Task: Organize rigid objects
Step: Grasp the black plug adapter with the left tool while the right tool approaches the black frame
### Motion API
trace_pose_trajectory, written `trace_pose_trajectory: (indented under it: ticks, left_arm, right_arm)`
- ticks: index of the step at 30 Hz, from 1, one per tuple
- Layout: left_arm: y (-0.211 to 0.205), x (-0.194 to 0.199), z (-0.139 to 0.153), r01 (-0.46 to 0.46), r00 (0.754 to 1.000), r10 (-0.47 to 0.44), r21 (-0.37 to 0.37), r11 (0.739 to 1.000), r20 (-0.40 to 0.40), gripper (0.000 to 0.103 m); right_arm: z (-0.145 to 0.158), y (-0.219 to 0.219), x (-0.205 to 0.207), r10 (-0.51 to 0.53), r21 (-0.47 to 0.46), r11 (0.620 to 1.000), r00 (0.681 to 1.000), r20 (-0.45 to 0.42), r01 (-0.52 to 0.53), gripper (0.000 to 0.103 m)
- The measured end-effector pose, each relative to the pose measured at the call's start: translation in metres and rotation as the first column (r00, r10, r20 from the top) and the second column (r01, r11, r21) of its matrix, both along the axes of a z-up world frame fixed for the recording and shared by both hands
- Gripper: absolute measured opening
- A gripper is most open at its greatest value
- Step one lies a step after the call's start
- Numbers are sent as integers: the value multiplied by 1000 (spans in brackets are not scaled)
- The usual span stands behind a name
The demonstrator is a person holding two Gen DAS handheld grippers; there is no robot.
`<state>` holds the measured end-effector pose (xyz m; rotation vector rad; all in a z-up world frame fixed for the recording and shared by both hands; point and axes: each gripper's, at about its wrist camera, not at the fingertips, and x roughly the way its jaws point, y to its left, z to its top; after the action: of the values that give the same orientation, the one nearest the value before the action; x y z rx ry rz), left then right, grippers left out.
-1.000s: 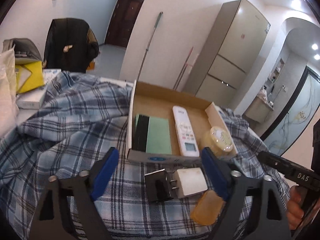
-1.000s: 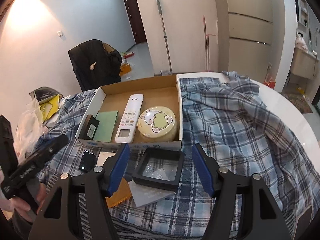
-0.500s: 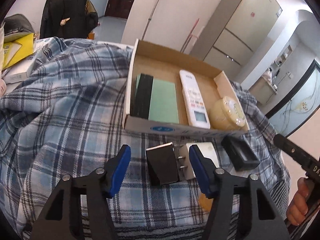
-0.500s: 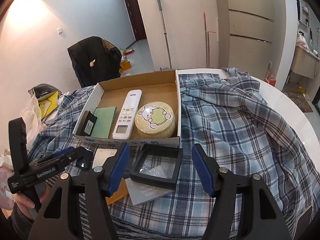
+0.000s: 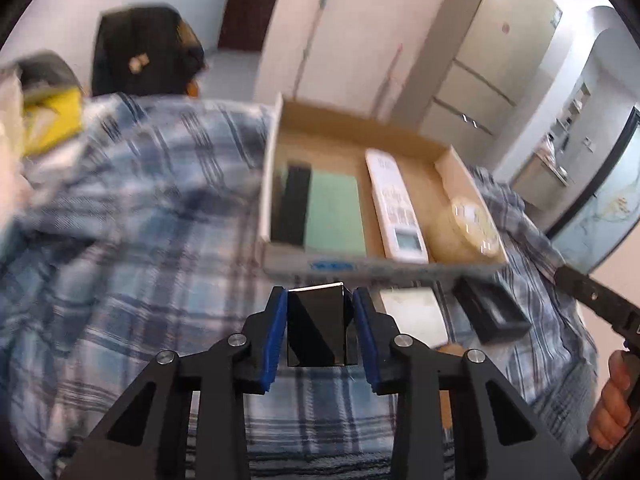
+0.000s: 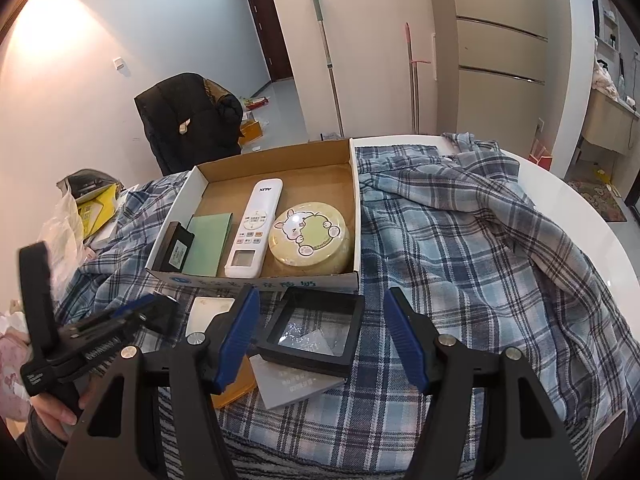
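The shiny black charger block [image 5: 316, 326] is pinched between the blue jaws of the left gripper [image 5: 318, 332], just in front of the cardboard box [image 6: 256, 280] on the plaid cloth [image 6: 460, 248]. In the box – a green card [image 6: 208, 240], a white remote [image 6: 254, 228] and a round yellow tin [image 6: 310, 238] side by side. The right gripper [image 6: 320, 336] has its jaws spread wide around, not touching, a black square frame case [image 6: 316, 330] that sits on a grey card [image 6: 296, 386] – a white pad [image 5: 414, 312] lies on the cloth beside it.

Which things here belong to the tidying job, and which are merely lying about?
Job: black charger in left tool; cardboard box; remote; round tin; black frame case; right tool.
Lying about: jacket-draped chair; mop; fridge.
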<state>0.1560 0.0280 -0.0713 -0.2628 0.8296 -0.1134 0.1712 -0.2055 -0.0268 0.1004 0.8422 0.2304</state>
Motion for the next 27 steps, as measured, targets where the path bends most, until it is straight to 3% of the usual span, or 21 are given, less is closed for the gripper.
trace_pose_trajectory:
  ticks: [2,6,8,14,21,27]
  left_arm:
    - [-7,-5,7,-42,998,37,114,993,44,35]
    - [-16,0,-1,-36,999,37,210,977,1,35]
    - [-15,6,-8,-21,999,31,219,976,-42,35]
    - [-11,19,-27,30,988,-6,155,987,-154,35]
    - [-9,10,-16,15,995,0,142,990,-100,33]
    - [-17,-20,18,-13,992,-11,183,983,129,33]
  right_arm:
    - [-1,0,1,4,5,1000,1000,-6,-4,63]
    - [-3,-2,2,5,16,1000,1000,-20,-5,63]
    - [-3,-2,2,4,21,1000,1000,-24,-4,63]
    - [-4,-2,2,11,13,1000,1000,-25,-11,63]
    - [-4,-2,2,5,11,1000,1000,-24,-5,63]
    - [-5,-4,2,-2,17,1000,1000,-27,3,63]
